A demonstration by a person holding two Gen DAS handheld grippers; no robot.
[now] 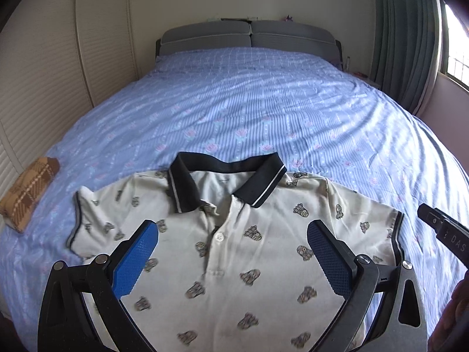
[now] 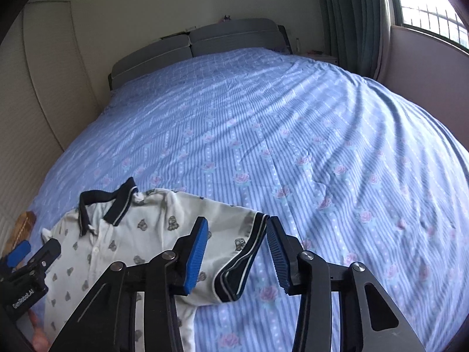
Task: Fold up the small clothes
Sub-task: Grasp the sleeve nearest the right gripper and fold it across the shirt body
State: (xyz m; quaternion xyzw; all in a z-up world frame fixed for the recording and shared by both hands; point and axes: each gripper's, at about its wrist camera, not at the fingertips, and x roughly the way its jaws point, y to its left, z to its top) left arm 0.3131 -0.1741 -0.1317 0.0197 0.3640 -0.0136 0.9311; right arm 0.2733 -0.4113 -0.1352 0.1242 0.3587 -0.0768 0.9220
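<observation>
Shirt (image 1: 234,252) lies flat, unfolded, on bed (image 1: 263,111). Left gripper (image 1: 231,252) wide; right gripper (image 2: 237,249) narrower, apparently empty around sleeve (image 2: 243,252). Folded cloth (image 1: 27,193) far left.

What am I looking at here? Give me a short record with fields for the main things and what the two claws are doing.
Surface: bed with blue floral sheet
Garment: white polo shirt, dark collar, lying flat, front up
Side item: folded brown plaid cloth at the bed's left edge
Left gripper: open above the shirt's chest, holding nothing
Right gripper: jaws apart around the sleeve's dark hem, not pressing it
</observation>
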